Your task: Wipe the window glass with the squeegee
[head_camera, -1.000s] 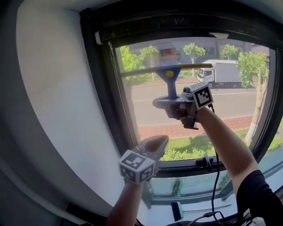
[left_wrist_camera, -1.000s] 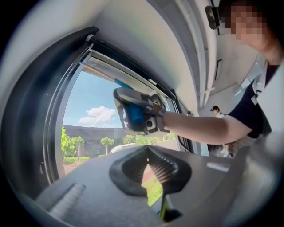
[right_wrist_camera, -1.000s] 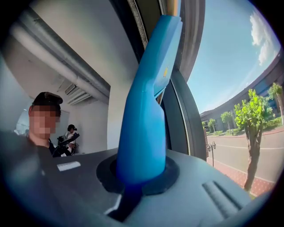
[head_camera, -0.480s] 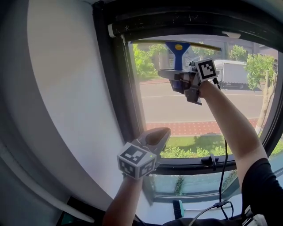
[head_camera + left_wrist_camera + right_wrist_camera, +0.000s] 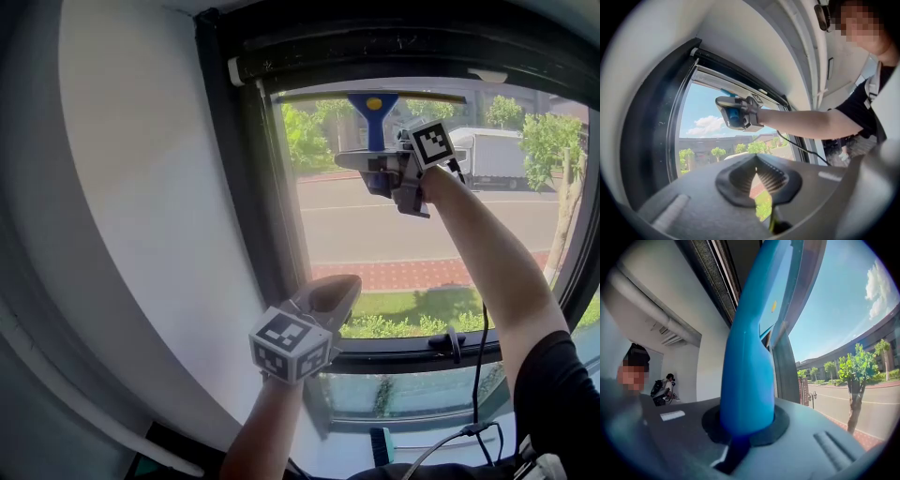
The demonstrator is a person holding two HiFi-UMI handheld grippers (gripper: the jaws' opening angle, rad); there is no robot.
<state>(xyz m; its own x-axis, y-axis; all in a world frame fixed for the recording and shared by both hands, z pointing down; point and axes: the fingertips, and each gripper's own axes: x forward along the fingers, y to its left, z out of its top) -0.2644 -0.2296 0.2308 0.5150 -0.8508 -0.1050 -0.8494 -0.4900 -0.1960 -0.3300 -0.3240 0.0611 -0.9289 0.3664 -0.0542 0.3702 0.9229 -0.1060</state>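
Squeegee [image 5: 374,111] atop window glass [image 5: 375,234], black frame [image 5: 375,52] just above

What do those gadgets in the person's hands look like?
Both the left gripper and right gripper are grey, tapered shells, each carrying a white cube with black square markers. A black cable trails from the right one. The person wears a black short sleeve.

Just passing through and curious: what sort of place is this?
Seemingly a plain room beside a city street: a large dark-framed window, a white wall, and outside a road with a white truck and trees.
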